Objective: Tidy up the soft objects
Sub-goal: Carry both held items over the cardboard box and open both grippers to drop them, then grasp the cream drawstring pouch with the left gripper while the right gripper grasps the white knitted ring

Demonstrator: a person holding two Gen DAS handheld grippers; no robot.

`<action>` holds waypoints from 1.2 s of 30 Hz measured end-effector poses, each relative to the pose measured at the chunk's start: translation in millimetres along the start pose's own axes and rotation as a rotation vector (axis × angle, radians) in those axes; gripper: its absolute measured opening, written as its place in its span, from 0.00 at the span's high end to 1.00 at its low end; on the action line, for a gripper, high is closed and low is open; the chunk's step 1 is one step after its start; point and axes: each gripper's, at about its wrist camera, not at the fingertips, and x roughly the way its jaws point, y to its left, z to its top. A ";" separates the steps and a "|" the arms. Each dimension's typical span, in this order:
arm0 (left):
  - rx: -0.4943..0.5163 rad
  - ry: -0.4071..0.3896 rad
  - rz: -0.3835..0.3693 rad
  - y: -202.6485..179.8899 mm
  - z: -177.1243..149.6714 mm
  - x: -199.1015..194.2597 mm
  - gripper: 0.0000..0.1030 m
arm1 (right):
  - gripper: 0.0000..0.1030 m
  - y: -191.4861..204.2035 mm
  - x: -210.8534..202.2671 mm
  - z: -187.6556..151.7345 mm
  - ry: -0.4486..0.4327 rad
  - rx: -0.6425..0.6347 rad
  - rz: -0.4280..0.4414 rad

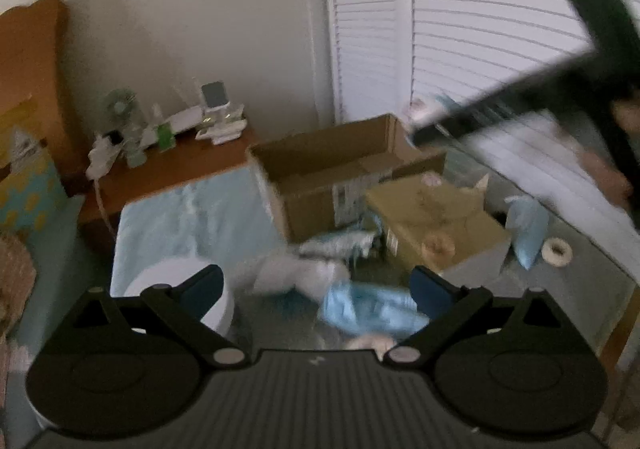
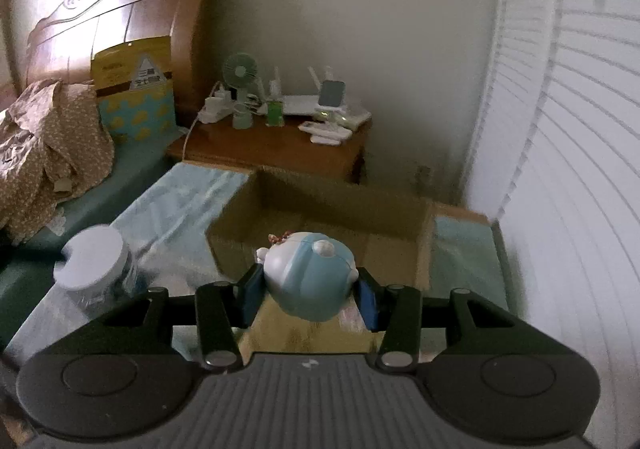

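Right wrist view shows the right hand-held gripper (image 2: pixel 308 291) clamping a blue plush toy (image 2: pixel 310 279) above the cardboard box (image 2: pixel 340 201) (left hand-held gripper (image 1: pixel 316 289) gapes empty), so release comes next.

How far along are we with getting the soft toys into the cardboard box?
Nothing looks done: the cardboard box shows no toys inside. In hand: the right gripper grips a blue-and-white plush toy at the box's near edge. Left: the left gripper is open and empty above blurred blue and white soft items.
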 end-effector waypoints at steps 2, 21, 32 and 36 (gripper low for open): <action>-0.030 0.005 0.021 4.5 -7.2 -4.2 0.04 | 0.49 2.3 17.5 15.6 0.006 -0.014 0.013; -0.117 0.020 0.039 21.5 -35.8 -18.0 0.04 | 0.00 8.0 34.0 42.0 -0.026 -0.024 0.012; -0.075 0.050 -0.007 0.2 -48.3 -17.1 0.03 | 0.00 9.0 -30.7 -6.9 -0.083 0.007 -0.029; -0.069 0.065 -0.030 -7.2 -56.2 -10.3 0.03 | 0.00 6.1 -46.5 -40.4 -0.098 0.044 -0.055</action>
